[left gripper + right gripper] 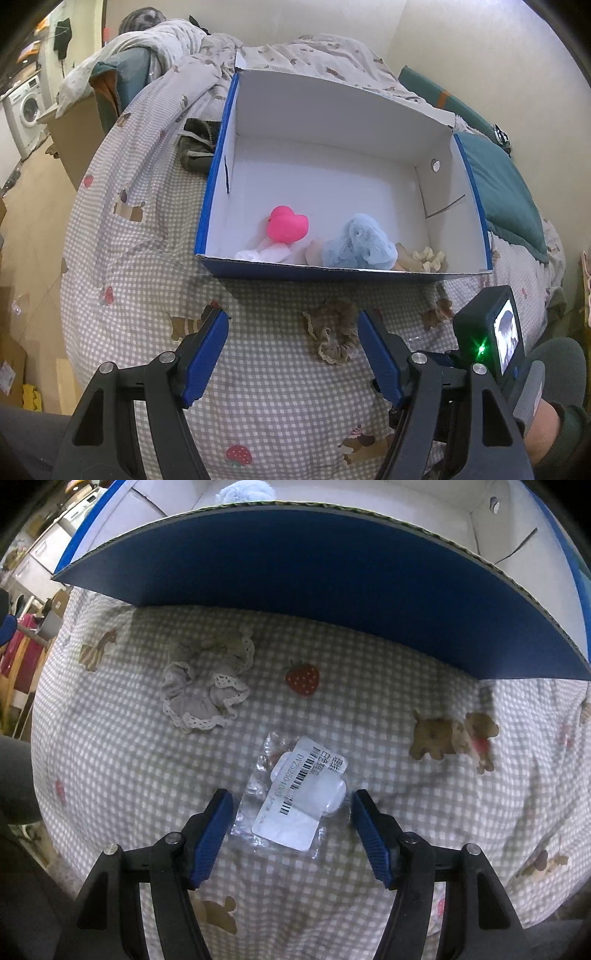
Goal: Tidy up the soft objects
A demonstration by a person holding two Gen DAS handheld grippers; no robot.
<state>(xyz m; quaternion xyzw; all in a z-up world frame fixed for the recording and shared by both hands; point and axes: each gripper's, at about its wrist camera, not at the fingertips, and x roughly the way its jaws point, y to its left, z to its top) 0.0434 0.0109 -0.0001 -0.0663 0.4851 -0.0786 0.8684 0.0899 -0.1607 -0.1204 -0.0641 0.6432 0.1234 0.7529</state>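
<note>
The right gripper (pixel 291 805), fingers spread and empty, straddles a clear labelled packet (pixel 295 797) lying flat on the checked bedspread (pixel 369 709). The slick film could slide out, or the pads could pinch bedding instead. A lace scrunchie (pixel 207 686) lies at 10 o'clock, apart. The blue box (pixel 314 583) wall looms at 12, limiting forward room. The left gripper (pixel 291 328) hangs spread and empty beside it.

- right claw (pixel 291 805): bed (pixel 369 716) clear ahead, then blue box wall (pixel 295 576) blocks
- lace scrunchie (pixel 207 690) ahead-left
- plastic packet (pixel 295 797) between its open fingers
</note>
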